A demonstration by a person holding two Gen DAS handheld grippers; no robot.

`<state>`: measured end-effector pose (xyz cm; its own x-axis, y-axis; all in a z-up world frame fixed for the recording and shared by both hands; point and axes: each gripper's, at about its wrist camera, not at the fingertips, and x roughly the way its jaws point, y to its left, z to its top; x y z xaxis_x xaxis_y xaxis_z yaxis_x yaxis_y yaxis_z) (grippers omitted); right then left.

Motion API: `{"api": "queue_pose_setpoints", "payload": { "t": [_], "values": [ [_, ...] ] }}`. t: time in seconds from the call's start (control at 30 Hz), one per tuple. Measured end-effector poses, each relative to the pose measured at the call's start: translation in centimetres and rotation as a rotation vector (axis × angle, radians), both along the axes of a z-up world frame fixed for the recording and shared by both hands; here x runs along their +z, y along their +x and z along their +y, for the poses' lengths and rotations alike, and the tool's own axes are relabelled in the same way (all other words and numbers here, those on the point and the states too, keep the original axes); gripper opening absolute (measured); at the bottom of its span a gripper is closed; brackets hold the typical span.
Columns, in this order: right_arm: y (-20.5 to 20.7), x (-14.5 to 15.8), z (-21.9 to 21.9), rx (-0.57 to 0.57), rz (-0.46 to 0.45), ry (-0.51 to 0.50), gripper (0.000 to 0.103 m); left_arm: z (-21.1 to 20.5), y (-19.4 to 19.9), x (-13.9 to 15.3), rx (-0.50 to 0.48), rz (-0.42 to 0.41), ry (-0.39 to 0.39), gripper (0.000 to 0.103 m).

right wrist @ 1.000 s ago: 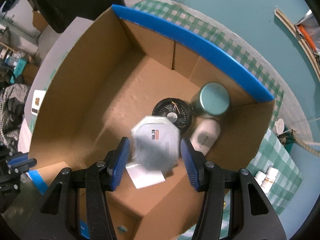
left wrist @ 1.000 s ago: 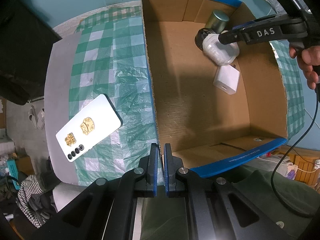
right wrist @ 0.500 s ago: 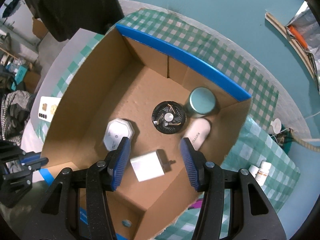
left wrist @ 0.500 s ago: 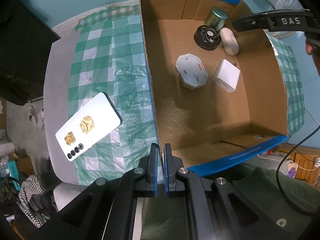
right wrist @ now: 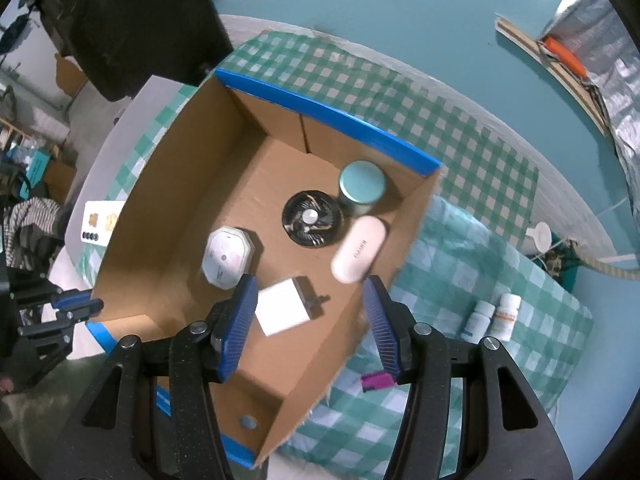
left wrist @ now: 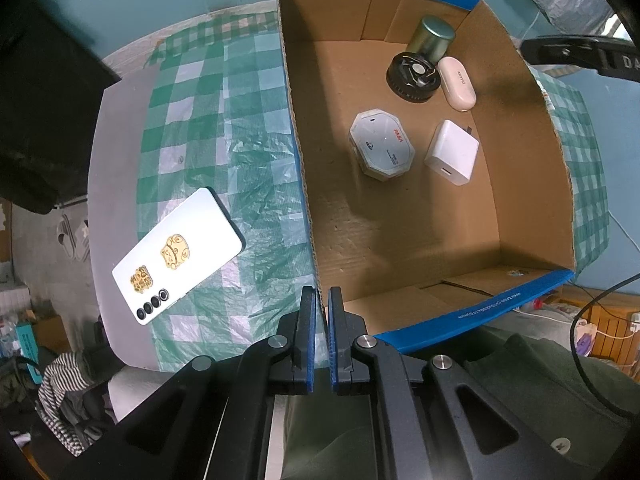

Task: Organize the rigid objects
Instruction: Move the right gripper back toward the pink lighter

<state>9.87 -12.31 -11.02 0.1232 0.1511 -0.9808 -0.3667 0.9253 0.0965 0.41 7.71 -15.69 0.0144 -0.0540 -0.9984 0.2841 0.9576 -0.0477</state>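
Where checked cloth point(left wrist: 208, 120) ends, teal floor point(right wrist: 400, 8).

Five items in the box point(left wrist: 520, 184), phone point(left wrist: 178, 256) on cloth point(left wrist: 224, 128) left of it

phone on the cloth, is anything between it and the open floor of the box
Only the box's near side wall stands between them. The phone lies flat on the checked cloth outside that wall and would have to be lifted over its edge. Inside, the floor past the wall is bare; the octagonal case and white charger sit further in.
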Motion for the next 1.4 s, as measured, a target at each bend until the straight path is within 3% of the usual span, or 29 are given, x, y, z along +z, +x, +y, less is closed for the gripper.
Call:
{"api": "queue_pose_setpoints", "payload": {
  "t": [0.3, 0.63, 0.97, 1.4],
  "values": [
    [-1.2, 0.6, -3.4, -0.098, 0.001, 0.007, 0.057, -0.2, 0.0, 0.1, -0.007, -0.001, 0.003, 0.005],
    [-2.8, -1.0, -8.4, -0.263, 0.05, 0.021, 0.062, -0.2, 0.0, 0.1, -0.01, -0.003, 0.002, 0.005],
    [-4.4, -5.9, -13.7, -0.509, 0.165, 0.039, 0.064, -0.2, 0.0, 0.1, -0.009, -0.003, 0.003, 0.005],
    [-6.1, -12.7, -16.5, -0.766, 0.298, 0.101, 0.064, -0.2, 0.0, 0.2, -0.007, -0.003, 0.004, 0.005]
  ]
}}
